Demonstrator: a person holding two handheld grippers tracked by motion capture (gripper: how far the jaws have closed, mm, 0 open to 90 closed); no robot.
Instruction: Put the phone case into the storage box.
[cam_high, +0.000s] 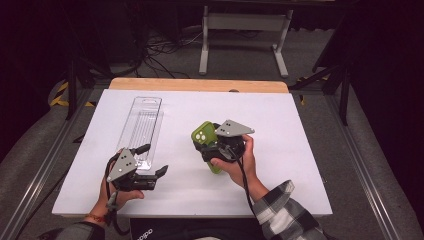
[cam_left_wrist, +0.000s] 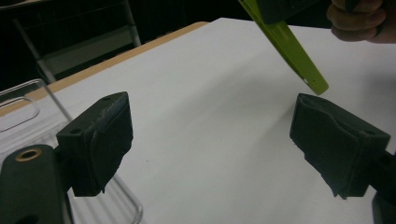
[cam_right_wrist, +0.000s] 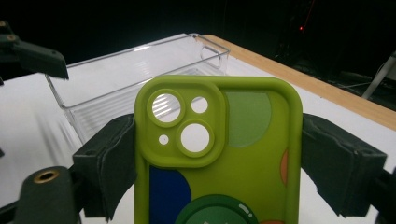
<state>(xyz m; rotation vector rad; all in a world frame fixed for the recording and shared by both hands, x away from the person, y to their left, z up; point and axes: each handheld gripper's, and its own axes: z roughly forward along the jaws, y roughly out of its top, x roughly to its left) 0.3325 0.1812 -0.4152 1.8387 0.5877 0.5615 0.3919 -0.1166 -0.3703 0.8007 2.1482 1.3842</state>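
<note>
Here the right tool (cam_right_wrist: 217, 154) clamps the green phone case (cam_right_wrist: 217, 158) by its sides (seemingly lifted), left tool (cam_high: 150, 161) wide.

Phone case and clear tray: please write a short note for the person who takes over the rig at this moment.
Right tongs: shut on the green phone case, jaws pressing its two long edges, held above the white table.
Left tongs: open, nothing between the jaws, near the close end of the clear tray.
Clear tray: lying on the table at the left, empty as far as I can see.
Done: case picked up.
Left: probably put the case into the tray, then release.
</note>
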